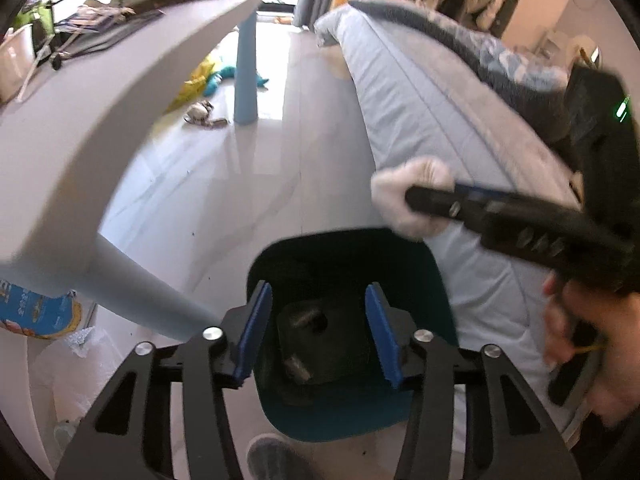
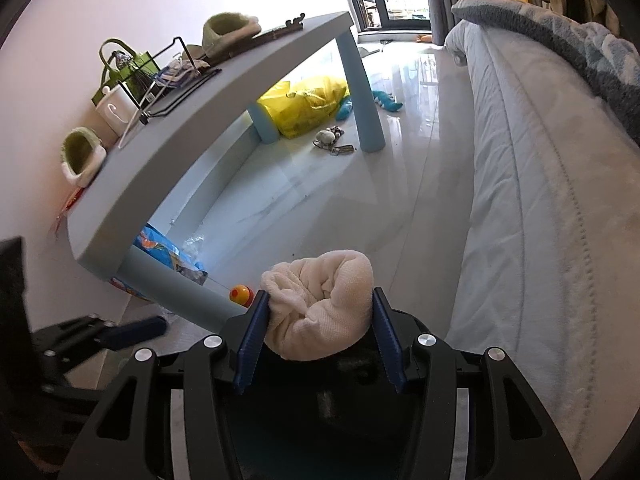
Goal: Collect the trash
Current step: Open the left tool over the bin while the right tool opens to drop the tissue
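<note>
Left to right: a grey table [image 1: 132, 80] curves along your left, its blue leg [image 1: 246, 76] standing on pale floor. Your left gripper [image 1: 318, 334] hangs above the dark teal bin [image 1: 436, 280], its jaws apart with nothing between them; what lies in the bin is too dark to name, possibly earlier trash. Your right gripper [image 2: 320, 342] is clamped on a crumpled cream cloth [image 2: 320, 304], carried just above the bin beside the quilted bed [image 1: 420, 92].

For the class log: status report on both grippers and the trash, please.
Right gripper shut on crumpled white cloth, above bin. Left gripper open, empty, over teal bin. Nothing blocking.
</note>
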